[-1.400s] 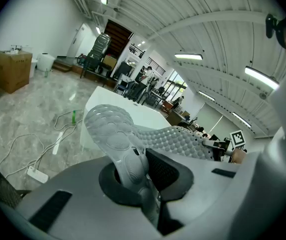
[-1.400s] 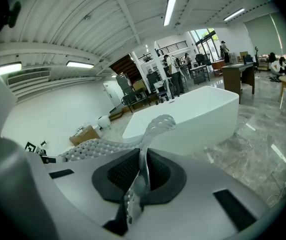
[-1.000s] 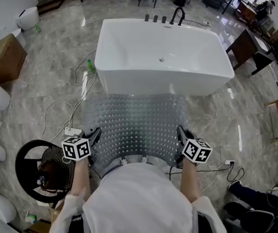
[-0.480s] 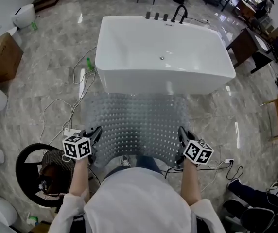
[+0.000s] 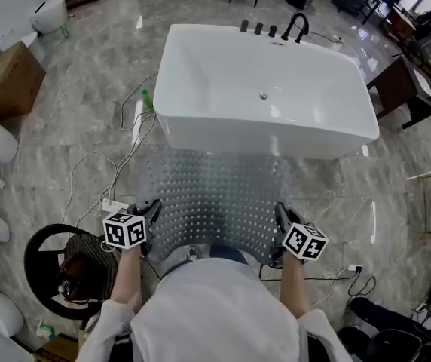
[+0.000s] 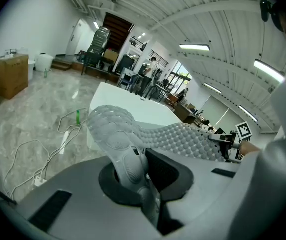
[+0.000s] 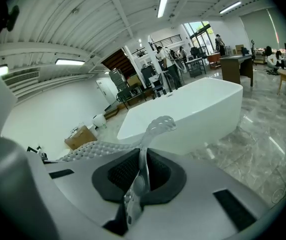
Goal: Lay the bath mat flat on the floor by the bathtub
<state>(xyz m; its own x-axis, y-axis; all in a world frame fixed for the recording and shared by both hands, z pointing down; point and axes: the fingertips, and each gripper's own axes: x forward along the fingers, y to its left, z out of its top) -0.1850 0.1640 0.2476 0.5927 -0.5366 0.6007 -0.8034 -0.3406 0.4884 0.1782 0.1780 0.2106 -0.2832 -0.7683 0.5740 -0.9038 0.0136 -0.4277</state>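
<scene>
A translucent grey bath mat (image 5: pixel 212 194) with rows of bumps hangs spread between my two grippers, its far edge near the foot of the white bathtub (image 5: pixel 264 89). My left gripper (image 5: pixel 149 216) is shut on the mat's near left corner (image 6: pixel 128 154). My right gripper (image 5: pixel 278 219) is shut on the near right corner (image 7: pixel 150 134). In the left gripper view the mat stretches across to the right gripper (image 6: pixel 228 141). In both gripper views the bathtub stands just beyond the mat (image 6: pixel 133 101) (image 7: pixel 193 109).
White cables and a power strip (image 5: pixel 114 202) lie on the marble floor left of the mat, with a green bottle (image 5: pixel 146 98) by the tub. A black round stand (image 5: pixel 57 266) sits at my left, a cardboard box (image 5: pixel 8 81) farther left, and a black cable (image 5: pixel 343 270) at my right.
The head view has shifted a little, so the bathtub sits slightly lower and more to the right. Both grippers still hold the mat corners at about the same spread.
</scene>
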